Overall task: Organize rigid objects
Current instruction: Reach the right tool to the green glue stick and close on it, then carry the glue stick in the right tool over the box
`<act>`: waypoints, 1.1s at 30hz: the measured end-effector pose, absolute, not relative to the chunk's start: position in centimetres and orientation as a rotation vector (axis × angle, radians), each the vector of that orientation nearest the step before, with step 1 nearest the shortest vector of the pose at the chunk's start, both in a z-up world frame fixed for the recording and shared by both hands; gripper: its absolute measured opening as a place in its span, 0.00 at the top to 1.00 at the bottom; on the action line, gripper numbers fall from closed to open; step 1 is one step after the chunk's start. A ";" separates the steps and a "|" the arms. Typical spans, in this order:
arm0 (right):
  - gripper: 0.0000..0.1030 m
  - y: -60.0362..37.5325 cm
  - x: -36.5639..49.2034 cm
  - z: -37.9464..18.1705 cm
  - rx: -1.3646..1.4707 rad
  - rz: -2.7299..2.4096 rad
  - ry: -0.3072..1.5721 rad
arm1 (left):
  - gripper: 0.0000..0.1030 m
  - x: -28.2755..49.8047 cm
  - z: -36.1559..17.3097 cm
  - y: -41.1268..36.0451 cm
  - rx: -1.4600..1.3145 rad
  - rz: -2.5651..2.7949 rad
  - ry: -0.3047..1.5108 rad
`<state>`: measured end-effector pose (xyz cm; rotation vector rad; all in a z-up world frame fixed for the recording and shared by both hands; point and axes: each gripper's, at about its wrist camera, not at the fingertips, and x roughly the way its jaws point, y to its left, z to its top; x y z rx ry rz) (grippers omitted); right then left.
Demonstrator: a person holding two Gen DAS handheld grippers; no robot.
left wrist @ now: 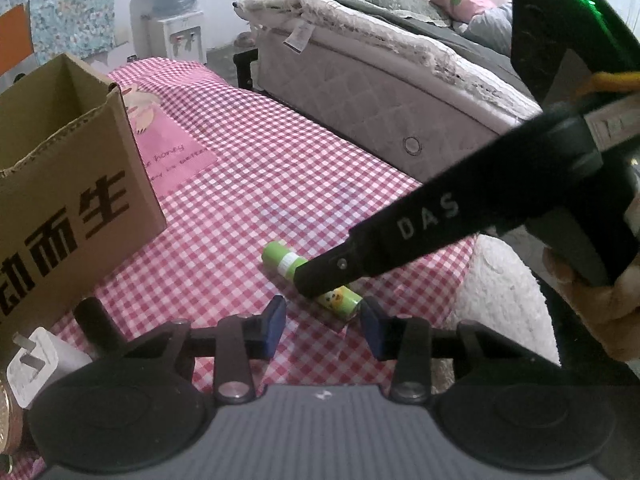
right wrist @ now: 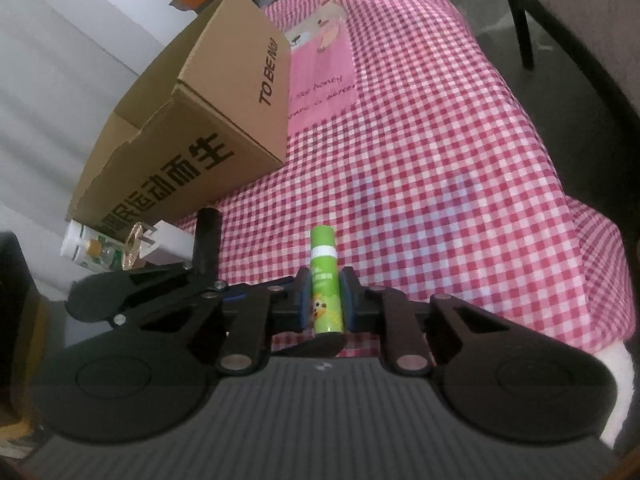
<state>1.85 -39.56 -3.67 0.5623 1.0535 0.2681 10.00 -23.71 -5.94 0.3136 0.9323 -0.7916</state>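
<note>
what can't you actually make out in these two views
- Inside of the cardboard box: both views, hidden by its own walls.
- Middle of the green tube: left wrist view, covered by the right gripper; whether it is lifted off the checked cloth is unclear.
- Black cylinder, white charger, gold item, white bottle: partly hidden by the left gripper and frame edges.
- Tube's small print: too small.

tablecloth (right wrist: 440,160): pink-and-white gingham, plain pink panel
glue stick (right wrist: 326,280): lime green, white band, cartoon print
cardboard box (right wrist: 224,120): brown, black lettering
tool pads (left wrist: 276,326): dark blue
charger plug (left wrist: 36,364): white
</note>
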 end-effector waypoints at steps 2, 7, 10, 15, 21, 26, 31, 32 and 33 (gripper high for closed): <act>0.86 -39.8 2.2 -3.9 0.603 0.272 1.076 | 0.58 10.2 -5.9 -23.7 0.310 -0.791 0.934; 0.87 -40.1 2.8 -4.5 0.656 0.289 1.126 | 0.65 10.4 -5.8 -23.7 0.309 -0.776 0.934; 0.87 -39.6 3.1 -4.4 0.617 0.292 1.137 | 0.65 10.4 -5.9 -23.6 0.303 -0.776 0.931; 0.86 -39.0 2.9 -4.3 0.579 0.284 1.123 | 0.67 10.0 -5.9 -23.5 0.302 -0.768 0.915; 0.86 -38.3 2.0 -3.7 0.575 0.270 1.080 | 0.67 9.5 -4.9 -22.5 0.267 -0.771 0.885; 0.86 -36.9 1.2 -1.1 0.541 0.279 1.027 | 0.67 8.3 -2.2 -20.5 0.234 -0.755 0.811; 0.86 -34.3 0.7 3.4 0.484 0.326 0.933 | 0.67 7.3 2.3 -17.7 0.218 -0.708 0.701; 0.86 -33.8 0.7 4.3 0.473 0.340 0.912 | 0.67 7.2 3.4 -17.1 0.221 -0.692 0.676; 0.86 -33.1 0.8 5.4 0.464 0.359 0.886 | 0.67 7.1 4.4 -16.5 0.223 -0.676 0.657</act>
